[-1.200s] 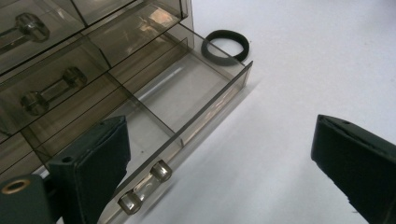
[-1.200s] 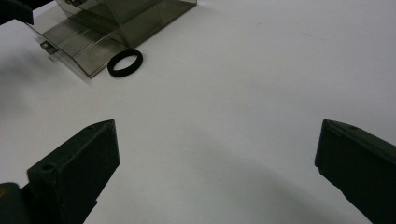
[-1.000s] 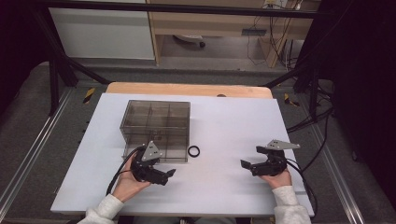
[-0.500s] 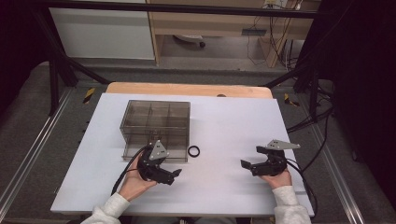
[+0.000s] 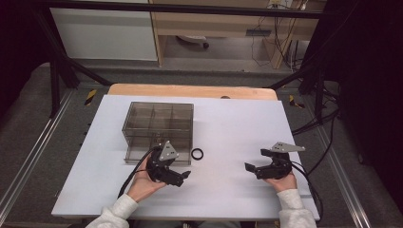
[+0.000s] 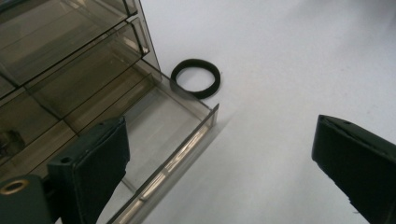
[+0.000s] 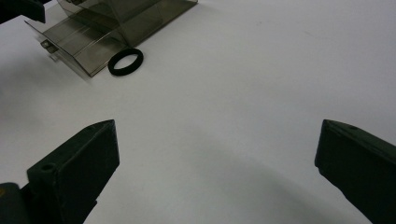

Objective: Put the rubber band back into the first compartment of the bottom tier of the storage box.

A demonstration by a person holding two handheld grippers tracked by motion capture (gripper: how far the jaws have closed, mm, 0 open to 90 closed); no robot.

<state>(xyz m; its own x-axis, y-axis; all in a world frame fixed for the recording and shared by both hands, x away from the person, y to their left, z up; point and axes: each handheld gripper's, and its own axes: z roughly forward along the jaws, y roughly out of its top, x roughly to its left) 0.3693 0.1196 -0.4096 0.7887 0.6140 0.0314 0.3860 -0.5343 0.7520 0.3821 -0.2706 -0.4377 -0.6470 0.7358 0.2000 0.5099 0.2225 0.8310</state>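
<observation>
Left gripper (image 5: 183, 176): jaws spread wide apart and empty, held low over the white table (image 5: 228, 128) just in front of the drawer cabinet; in the left gripper view (image 6: 219, 168) one black jaw overlaps the pulled-out drawer's front, the other hangs over bare table.

Right gripper (image 5: 256, 159): jaws also wide apart and empty, resting near the table's right front, well apart from the work; same spread in the right gripper view (image 7: 215, 172).

Black ring (image 5: 197, 153): lies flat on the table, at about 1 o'clock from the left gripper in the high view; in the left gripper view (image 6: 195, 77) it sits at about 12 o'clock between the jaws, farther ahead.

Ring and drawer: the ring lies just beside the open drawer's right front corner; whether it touches, I cannot tell.

Open drawer (image 6: 177, 126): clear smoky plastic, bottom right of the cabinet (image 5: 159, 124), drawn out toward the person and looking empty.

Step in hand, as I judge it: reaching the left gripper to the ring to pick it up.

Doing it well: move forward until the ring lies between the jaws, keep the drawer-side jaw clear of the drawer wall, come down flat, and close across the ring's rim.
</observation>
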